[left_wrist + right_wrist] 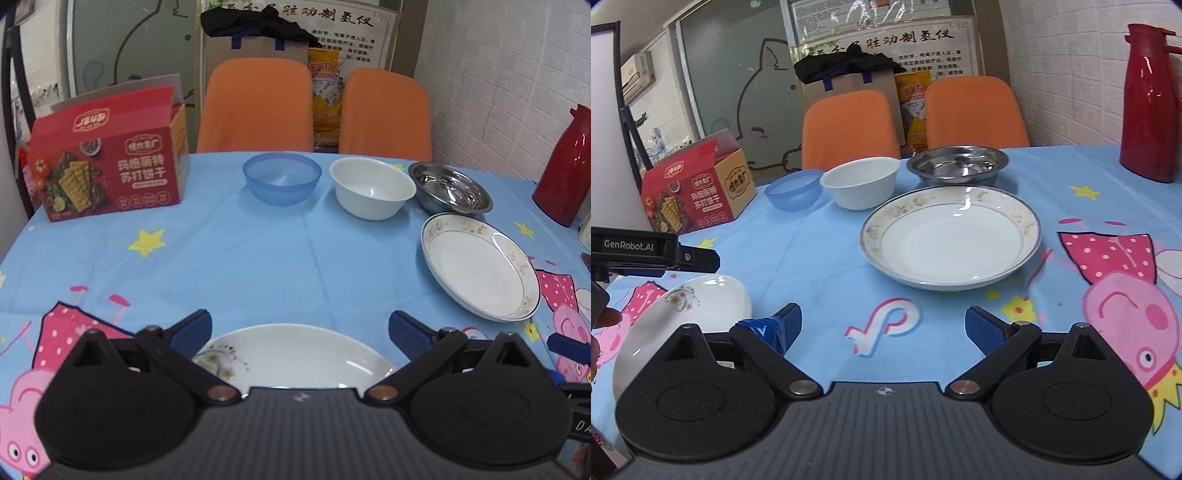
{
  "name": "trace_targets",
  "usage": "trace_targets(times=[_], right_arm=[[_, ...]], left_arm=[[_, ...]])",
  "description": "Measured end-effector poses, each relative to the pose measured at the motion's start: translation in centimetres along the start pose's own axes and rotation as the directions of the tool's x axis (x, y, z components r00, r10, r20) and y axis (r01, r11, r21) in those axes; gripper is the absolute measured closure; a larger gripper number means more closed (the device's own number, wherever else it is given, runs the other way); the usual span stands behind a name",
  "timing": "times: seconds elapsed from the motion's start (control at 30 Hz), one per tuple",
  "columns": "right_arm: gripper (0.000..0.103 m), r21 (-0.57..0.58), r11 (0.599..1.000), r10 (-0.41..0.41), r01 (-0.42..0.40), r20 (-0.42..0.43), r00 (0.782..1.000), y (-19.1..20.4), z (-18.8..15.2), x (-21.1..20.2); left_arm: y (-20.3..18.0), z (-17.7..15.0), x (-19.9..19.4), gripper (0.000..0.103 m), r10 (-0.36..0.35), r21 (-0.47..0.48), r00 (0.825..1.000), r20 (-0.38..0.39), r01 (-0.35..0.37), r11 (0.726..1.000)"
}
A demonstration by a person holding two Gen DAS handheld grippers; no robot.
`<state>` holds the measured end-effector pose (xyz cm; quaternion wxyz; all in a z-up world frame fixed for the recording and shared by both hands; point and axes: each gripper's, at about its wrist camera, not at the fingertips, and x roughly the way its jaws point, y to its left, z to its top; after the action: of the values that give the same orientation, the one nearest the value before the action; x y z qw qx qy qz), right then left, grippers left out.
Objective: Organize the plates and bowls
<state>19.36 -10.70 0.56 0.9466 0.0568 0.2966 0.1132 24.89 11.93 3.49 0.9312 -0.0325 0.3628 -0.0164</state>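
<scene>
Plates lie apart: the small plate (pixel 295 354) sits under my left gripper (pixel 300 328), jaws spread wide and empty above it, while the rimmed plate (pixel 951 236) lies ahead of my right gripper (pixel 882 325), also spread and empty, and nearer to it.

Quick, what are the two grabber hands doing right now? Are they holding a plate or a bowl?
Left gripper: jaws open, holding nothing; a white plate lies on the table just below.
Right gripper: jaws open, holding nothing, over the bare tablecloth.
</scene>
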Motion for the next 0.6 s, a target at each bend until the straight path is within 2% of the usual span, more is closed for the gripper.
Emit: trace_targets(times=[0.17,0.27,0.43,0.6], right_arm=[[0.02,0.049,0.996,-0.074,0.073,0.017,0.997,-4.2,1.7,1.1],[0.02,0.075,0.992,-0.107,0.105,0.014,0.994,-6.4,2.5,2.3],[0.02,0.103,0.988,-0.116,0.115,0.006,0.993,-8.4,3.3,4.1],[0.02,0.093,0.991,-0.099,0.1,-0.019,0.995,-8.6,3.6,5.9]], left_arm=[[-2.8,2.0,1.8,0.002,-0.03,0.072,0.999,-0.022,0.031,0.997],[-4.3,3.3,3.4,0.002,-0.076,0.095,0.995,-0.064,0.081,0.992],[-6.5,5.2,6.5,0.002,-0.162,0.1,0.981,-0.11,0.173,0.98],[-8.9,6.4,10.8,0.002,-0.202,0.098,0.964,-0.172,0.221,0.97]])
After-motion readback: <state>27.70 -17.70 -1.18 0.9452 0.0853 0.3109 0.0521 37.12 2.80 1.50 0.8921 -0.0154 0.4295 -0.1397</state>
